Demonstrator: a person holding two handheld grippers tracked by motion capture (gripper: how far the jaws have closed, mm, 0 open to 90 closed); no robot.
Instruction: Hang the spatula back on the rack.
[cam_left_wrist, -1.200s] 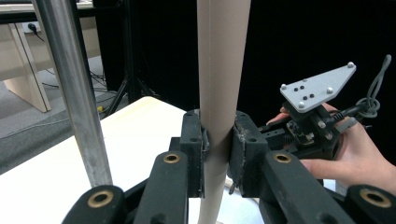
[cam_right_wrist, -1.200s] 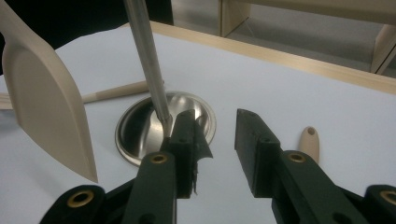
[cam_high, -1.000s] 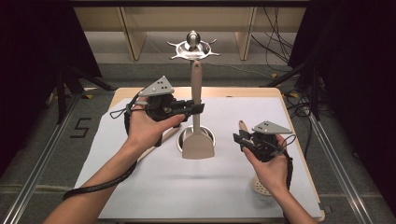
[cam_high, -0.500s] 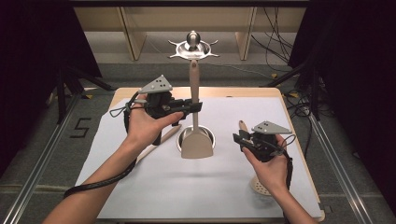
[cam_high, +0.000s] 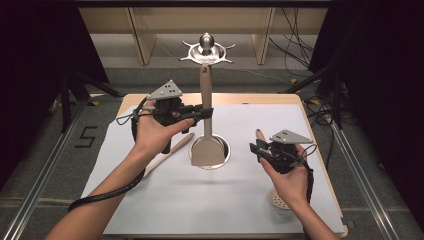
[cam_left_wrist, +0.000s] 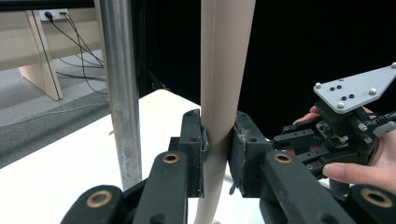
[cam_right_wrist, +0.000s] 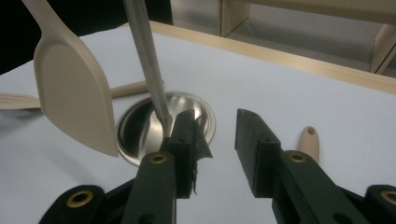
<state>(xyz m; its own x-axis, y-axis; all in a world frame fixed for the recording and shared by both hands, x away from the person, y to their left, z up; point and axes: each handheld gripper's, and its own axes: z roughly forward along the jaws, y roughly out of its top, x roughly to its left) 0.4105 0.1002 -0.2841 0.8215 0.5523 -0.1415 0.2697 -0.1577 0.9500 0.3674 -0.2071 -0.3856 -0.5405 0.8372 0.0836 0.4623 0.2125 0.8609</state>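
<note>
The left gripper (cam_high: 204, 113) is clamped on the handle of a beige spatula (cam_high: 206, 120), its two black pads pressed against either side of the handle, as the left gripper view shows (cam_left_wrist: 219, 154). The spatula (cam_left_wrist: 224, 70) hangs upright, its long axis running vertically: the handle end points up to the hooked crown of a metal utensil stand (cam_high: 206, 50), and the broad flat blade (cam_high: 206, 152) points down, just above the stand's round steel base (cam_high: 226, 150). The stand's pole (cam_left_wrist: 119, 88) rises just beside the handle in the left gripper view. The right gripper (cam_high: 257, 149) is held apart at the right side of the table, its jaws parted with nothing between them (cam_right_wrist: 217, 140); in its own view the spatula blade (cam_right_wrist: 74, 93) hangs left of the pole (cam_right_wrist: 147, 60). On the white sheet covering the table (cam_high: 300, 100), a wooden utensil (cam_high: 167, 155) lies slantwise left of the base, another wooden handle end (cam_high: 260, 134) shows by the right gripper, and a perforated beige piece (cam_high: 277, 199) lies under the right hand (cam_high: 290, 182). The only writing is a black "5" (cam_high: 86, 136) marked on the floor left of the table.
</note>
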